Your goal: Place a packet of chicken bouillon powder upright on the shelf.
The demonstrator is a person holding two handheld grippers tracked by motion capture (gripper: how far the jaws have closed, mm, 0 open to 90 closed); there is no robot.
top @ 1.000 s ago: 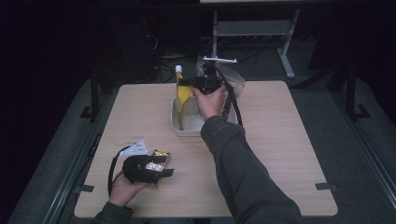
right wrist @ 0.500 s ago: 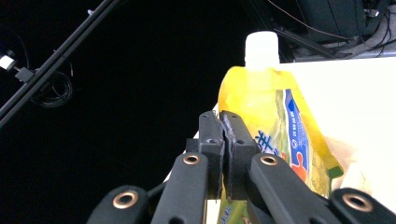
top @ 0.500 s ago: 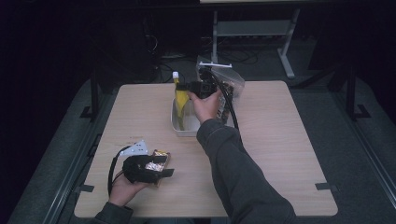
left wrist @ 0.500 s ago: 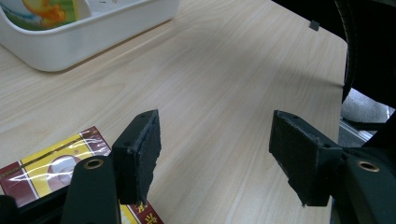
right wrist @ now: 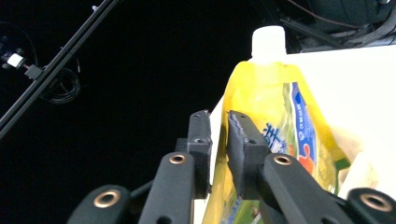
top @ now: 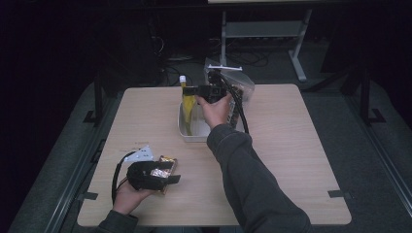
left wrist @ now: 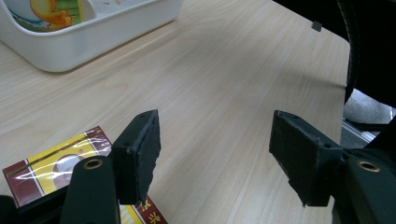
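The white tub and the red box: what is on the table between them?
Nothing: in the left gripper view only bare table runs from the red box up to the white tub.

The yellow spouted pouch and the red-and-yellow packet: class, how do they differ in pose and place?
The yellow spouted pouch stands upright in the white tub; the red-and-yellow packet lies flat on the table. The pouch is by the right gripper, the packet under the left gripper. Both are printed packaging.
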